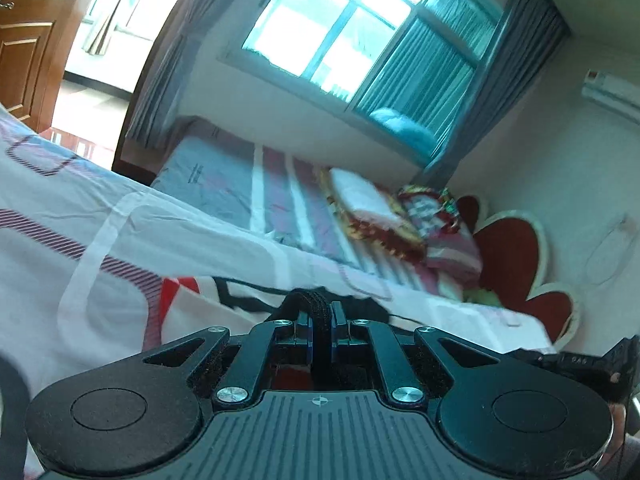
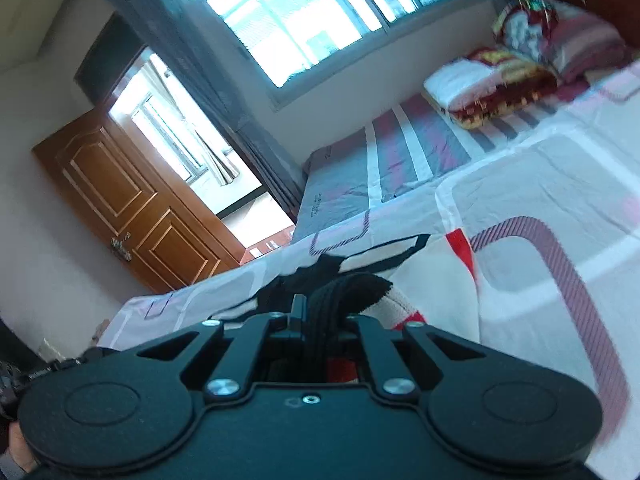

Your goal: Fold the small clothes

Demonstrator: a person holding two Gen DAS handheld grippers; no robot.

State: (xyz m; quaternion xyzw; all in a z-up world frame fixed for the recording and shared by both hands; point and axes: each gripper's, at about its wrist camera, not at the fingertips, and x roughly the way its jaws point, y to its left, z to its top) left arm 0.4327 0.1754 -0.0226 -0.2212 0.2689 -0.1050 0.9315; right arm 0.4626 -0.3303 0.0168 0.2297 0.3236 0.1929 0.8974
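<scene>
Left tool: jaws drawn close together, pinching a black ribbed edge of the garment. Right tool: likewise narrow, clamped on a bunched black hem of the same garment. Fingertips of both tools were mostly buried in cloth; exact contact hard to make out.

Hidden or unclear: most of the garment was blocked by the tool bodies in both views. Its full outline and kind could not be told. Both views were tilted and blurred toward the edges. A dark piece of gear showed at the right edge of the left view and at the lower left of the right view; likely the other tool, not certain.

Garment: white cloth with red patches and black trim or lines, black ribbed hem. Lay on the bed, just ahead of both tools, held at its near edge. Long axis could not be told; the visible part ran away from the tools across the bedspread.

Outward: bedspread white with rounded rectangles, striped maroon bands. Farther up the bed, a folded red and white blanket by a red headboard. Beyond, window with grey curtains, brown wooden door standing open.
</scene>
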